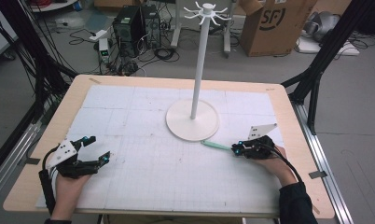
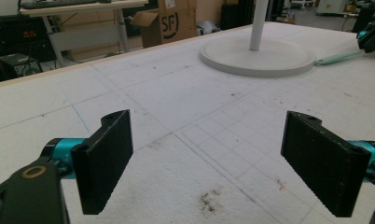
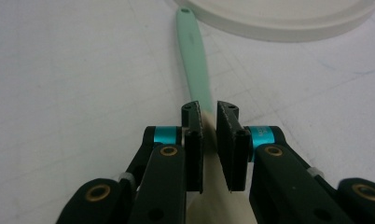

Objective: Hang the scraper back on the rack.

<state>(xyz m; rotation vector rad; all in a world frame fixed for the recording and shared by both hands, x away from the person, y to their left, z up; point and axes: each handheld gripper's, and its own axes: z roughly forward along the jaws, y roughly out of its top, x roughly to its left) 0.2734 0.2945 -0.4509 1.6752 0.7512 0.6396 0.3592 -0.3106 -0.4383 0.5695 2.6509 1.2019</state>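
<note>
A white hook stand (image 1: 199, 60) rises from a round base (image 1: 206, 125) at the table's middle back. On the mat, a mint-green utensil (image 1: 217, 145) lies with its handle tip against the base rim. My right gripper (image 1: 235, 149) is shut on that utensil near its wider end. In the right gripper view, the jaws (image 3: 209, 109) pinch the green handle (image 3: 195, 51), whose holed tip points at the base (image 3: 279, 18); a cream part shows below the jaws. My left gripper (image 1: 98, 148) rests at the front left, open and holding nothing (image 2: 209, 158).
A white gridded mat (image 1: 143, 172) covers the wooden table (image 1: 288, 100). Beyond the table stand a cardboard box (image 1: 274, 23), computer cases (image 1: 134, 23) and cables. Black frame legs (image 1: 316, 70) flank both sides. The left gripper view also shows the base (image 2: 269, 58) and utensil (image 2: 339, 58).
</note>
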